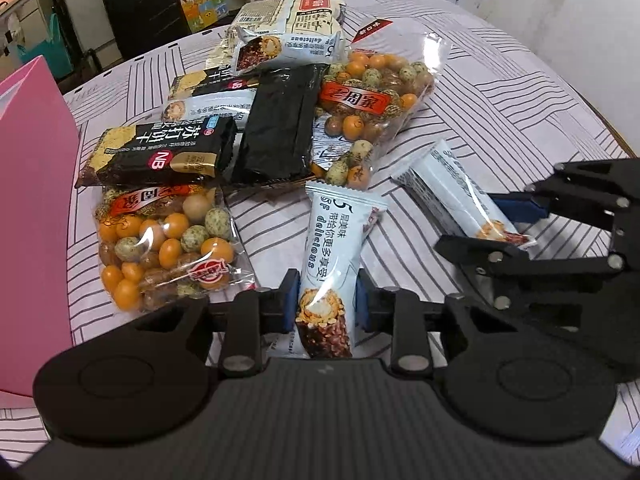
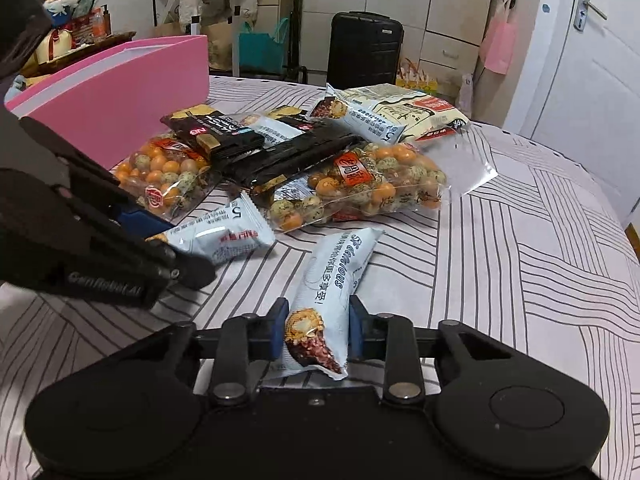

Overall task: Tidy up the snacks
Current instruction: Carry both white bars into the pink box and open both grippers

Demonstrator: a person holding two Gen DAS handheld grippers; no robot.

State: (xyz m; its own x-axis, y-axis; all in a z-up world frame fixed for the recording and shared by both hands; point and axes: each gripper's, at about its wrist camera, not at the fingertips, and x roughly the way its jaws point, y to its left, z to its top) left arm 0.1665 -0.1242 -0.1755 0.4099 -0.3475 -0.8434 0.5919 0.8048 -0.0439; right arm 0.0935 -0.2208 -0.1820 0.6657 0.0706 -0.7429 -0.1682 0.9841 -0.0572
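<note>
Each gripper pinches one pale blue snack bar on the striped tablecloth (image 1: 500,80): the left gripper (image 1: 327,304) clamps its bar (image 1: 336,248), the right gripper (image 2: 318,330) clamps the other bar (image 2: 332,280), heaped snack packets (image 2: 320,168) just ahead.

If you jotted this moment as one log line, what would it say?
left hand-held gripper: shut on light-blue snack bar | right hand-held gripper: shut on second light-blue bar | pink box: beside pile
</note>
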